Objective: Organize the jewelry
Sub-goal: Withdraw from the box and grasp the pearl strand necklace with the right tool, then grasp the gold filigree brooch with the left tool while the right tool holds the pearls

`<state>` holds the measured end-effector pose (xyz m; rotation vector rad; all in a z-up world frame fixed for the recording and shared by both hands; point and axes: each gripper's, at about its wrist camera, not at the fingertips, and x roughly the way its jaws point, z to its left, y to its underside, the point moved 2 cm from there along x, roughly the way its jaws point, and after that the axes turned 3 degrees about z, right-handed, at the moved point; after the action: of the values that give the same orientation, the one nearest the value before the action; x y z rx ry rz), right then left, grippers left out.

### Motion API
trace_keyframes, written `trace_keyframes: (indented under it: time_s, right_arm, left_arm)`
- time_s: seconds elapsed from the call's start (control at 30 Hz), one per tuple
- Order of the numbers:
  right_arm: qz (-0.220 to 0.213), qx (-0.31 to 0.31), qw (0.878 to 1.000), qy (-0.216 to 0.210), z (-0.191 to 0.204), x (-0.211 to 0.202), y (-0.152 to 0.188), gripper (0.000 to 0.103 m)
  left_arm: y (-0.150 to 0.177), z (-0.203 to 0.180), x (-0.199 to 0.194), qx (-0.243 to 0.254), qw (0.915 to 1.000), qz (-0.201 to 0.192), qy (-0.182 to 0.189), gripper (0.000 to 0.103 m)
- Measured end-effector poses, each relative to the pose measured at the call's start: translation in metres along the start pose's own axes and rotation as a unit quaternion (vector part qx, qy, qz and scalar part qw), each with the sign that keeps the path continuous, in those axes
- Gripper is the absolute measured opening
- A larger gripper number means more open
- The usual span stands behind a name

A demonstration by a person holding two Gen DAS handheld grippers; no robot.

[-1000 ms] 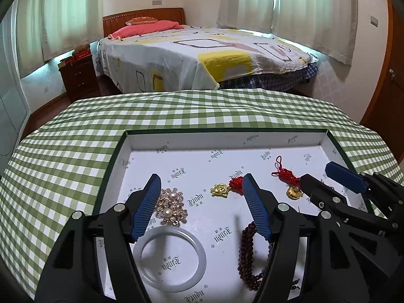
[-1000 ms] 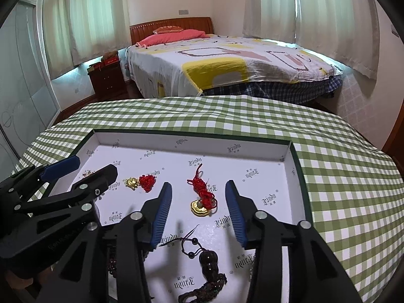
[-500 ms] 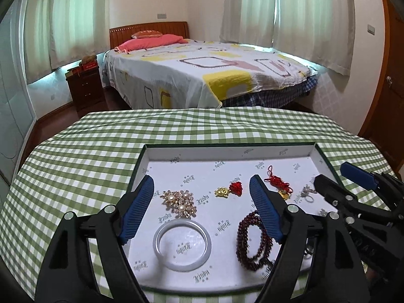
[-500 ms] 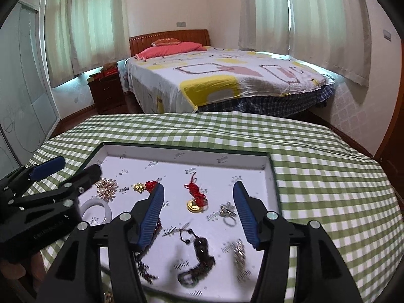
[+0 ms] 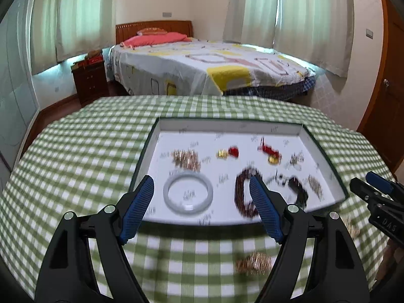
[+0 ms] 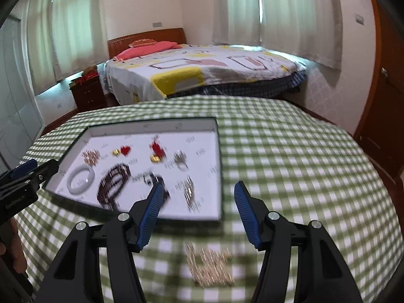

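A tabletop [image 5: 75,156] covered with a green-and-white checked cloth is seen, and on it a shallow white tray [image 5: 227,126] with a dark outer edge is set, its long axis running left to right across the left wrist view. Inside the tray the jewelry is laid out, all of it blurred: a pale ring-shaped bangle [image 5: 188,193] lies flat at the near left, a dark red bead bracelet [image 5: 241,189] is looped just beside it to the right, a pearl-and-gold brooch [image 5: 186,159] sits behind the bangle, and two red-and-gold charms [image 5: 227,152] [image 5: 271,152] are placed toward the far wall. Outside the tray, on the cloth near its front edge, a loose gold chain piece [image 6: 209,265] is heaped, its shape smeared by motion. The left claw [image 5: 199,199] is held apart with nothing between its blue pads, above the tray's near edge; the right claw [image 6: 197,207] is likewise spread wide and empty, over the tray's near right corner. Compared with a second ago, both claws have been drawn back from over the tray's middle, so that the whole tray and the chain piece on the cloth are now taken in.
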<state>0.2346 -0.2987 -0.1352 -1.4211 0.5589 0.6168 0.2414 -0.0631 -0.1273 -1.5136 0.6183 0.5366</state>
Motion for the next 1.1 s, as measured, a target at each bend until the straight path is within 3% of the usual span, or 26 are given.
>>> trace_keyframes:
  time_s: [0.33, 0.73, 0.97, 1.1]
  right_arm:
    - [0.047, 0.019, 0.999, 0.006, -0.014, 0.009, 0.051, 0.058]
    - [0.07, 0.016, 0.997, 0.008, -0.014, 0.02, 0.064, 0.058]
    - [0.063, 0.008, 0.998, 0.012, -0.01, 0.018, 0.068, 0.031]
    - [0.057, 0.007, 0.998, 0.004, -0.006, 0.015, 0.072, 0.028]
  left_arm:
    - [0.042, 0.01, -0.006, 0.001, 0.9995, 0.029, -0.008, 0.076]
    - [0.056, -0.003, -0.002, 0.018, 0.9988, 0.045, -0.005, 0.076]
    - [0.062, -0.01, 0.0, 0.027, 0.9982, 0.053, -0.004, 0.076]
    - [0.067, -0.019, 0.0, 0.039, 0.9975, 0.058, 0.0, 0.076]
